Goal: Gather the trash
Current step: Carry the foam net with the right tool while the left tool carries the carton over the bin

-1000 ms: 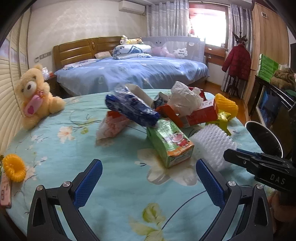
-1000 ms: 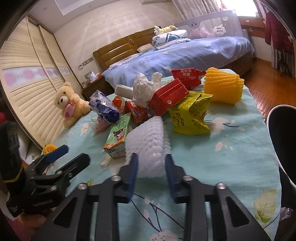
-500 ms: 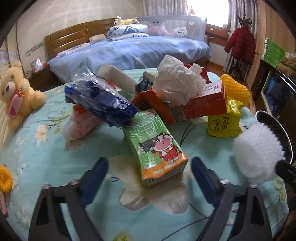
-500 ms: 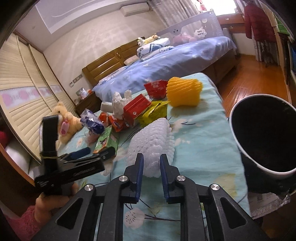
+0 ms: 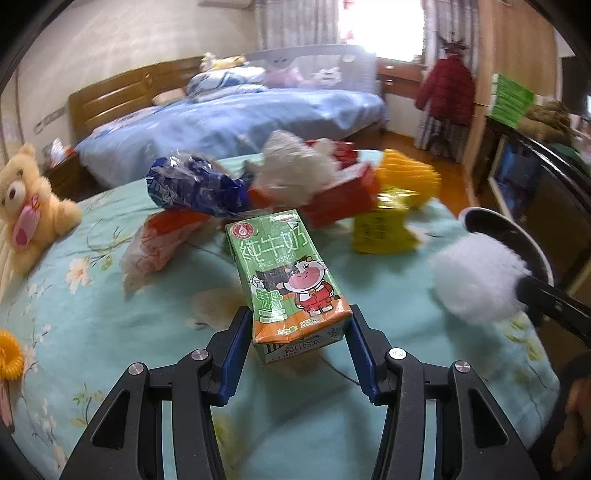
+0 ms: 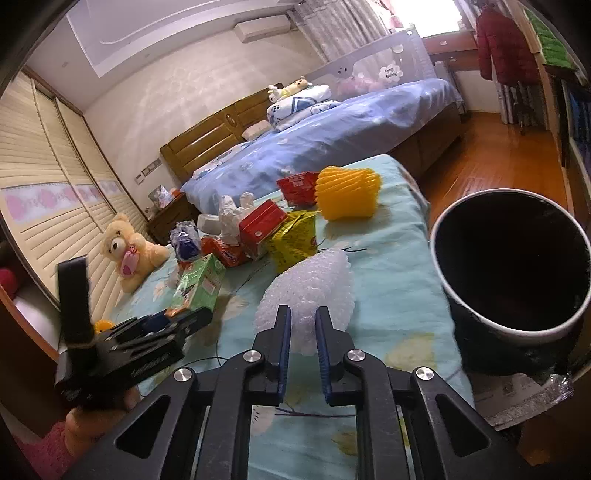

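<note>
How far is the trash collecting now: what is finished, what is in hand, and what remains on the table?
Finished: nothing visibly; the bin looks dark inside. In hand: the right hand-held gripper grips the white foam net near the bin; the left hand-held gripper is closing around the green milk carton. Left: the blue wrapper, red cartons, yellow packet.

Daylight from blown-out window (image 5: 384, 29); left view motion-blurred; fisheye bends edges, dark corner vignette.

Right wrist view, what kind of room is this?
A bedroom, most likely: a wooden-headboard bed with blue bedding, a yellow teddy bear, and a red coat hanging by the window.
</note>
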{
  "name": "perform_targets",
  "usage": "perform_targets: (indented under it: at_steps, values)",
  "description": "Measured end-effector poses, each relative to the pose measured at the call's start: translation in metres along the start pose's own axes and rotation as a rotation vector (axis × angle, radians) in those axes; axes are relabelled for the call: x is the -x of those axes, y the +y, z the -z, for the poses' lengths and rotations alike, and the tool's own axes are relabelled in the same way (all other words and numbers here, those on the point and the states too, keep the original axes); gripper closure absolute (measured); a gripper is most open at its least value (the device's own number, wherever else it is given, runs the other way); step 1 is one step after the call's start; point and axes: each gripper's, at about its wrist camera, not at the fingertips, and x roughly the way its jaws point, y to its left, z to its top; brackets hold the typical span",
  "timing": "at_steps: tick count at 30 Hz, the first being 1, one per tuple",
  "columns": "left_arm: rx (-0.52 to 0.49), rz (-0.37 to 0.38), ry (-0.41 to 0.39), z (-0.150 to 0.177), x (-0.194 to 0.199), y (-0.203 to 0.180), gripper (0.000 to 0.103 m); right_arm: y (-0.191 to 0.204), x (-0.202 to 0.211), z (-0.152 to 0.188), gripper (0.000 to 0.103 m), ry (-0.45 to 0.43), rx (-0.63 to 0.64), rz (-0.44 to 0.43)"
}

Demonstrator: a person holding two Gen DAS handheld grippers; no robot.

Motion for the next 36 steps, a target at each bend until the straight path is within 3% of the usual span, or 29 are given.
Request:
perform_targets:
  at_steps: [12, 23, 36]
  values:
    - [-0.121, 0.113, -0.032, 0.014, 0.042, -0.038, 0.054, -0.029, 0.034, -0.003, 0.090, -0.058, -0.053, 0.050]
    - [-0.183, 0.172, -0.015, -0.002, 0.023, -0.054, 0.054, -0.070, 0.056, -0.011, 0.090, -0.109, -0.125, 0.123]
    - [-0.249, 0.237, -0.020, -0.023, -0.005, -0.073, 0.054, -0.104, 0.061, -0.025, 0.090, -0.104, -0.165, 0.190]
